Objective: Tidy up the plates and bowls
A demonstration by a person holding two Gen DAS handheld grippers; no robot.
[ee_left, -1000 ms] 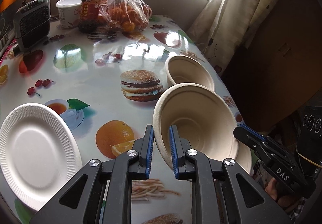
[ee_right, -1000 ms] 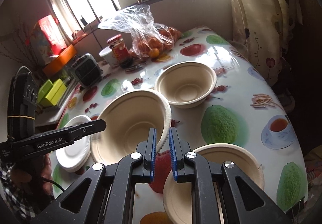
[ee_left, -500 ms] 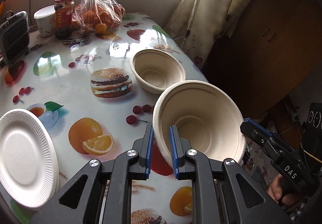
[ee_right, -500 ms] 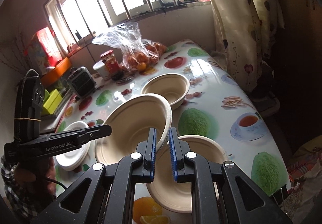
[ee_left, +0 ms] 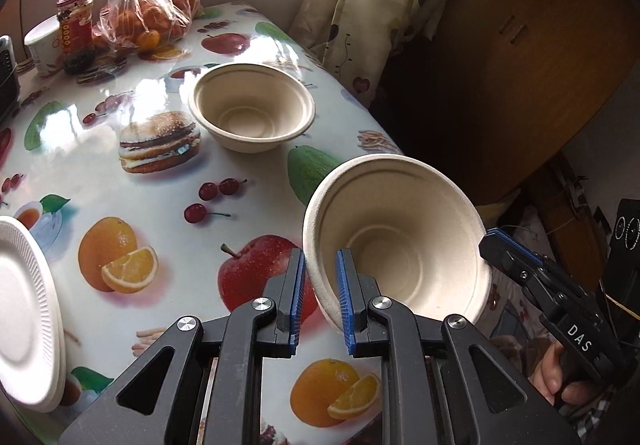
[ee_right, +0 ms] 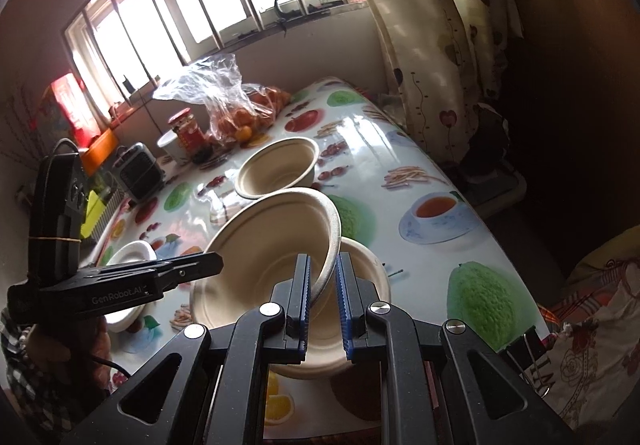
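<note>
Your left gripper (ee_left: 320, 297): fingers pinching the near rim of the tilted bowl (ee_left: 400, 241).
Your right gripper (ee_right: 323, 305): fingers pinching its opposite rim.
Tilted bowl: held above a second bowl (ee_right: 368, 265) on the counter (ee_left: 248, 205).

A home dining spot: fruit-print table (ee_left: 168, 229), curtain (ee_right: 436, 57), barred window (ee_right: 208, 5)

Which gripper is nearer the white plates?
Left. The left gripper clamps the held bowl on the rim facing the white plates; the right gripper clamps the opposite rim, farther away.
</note>
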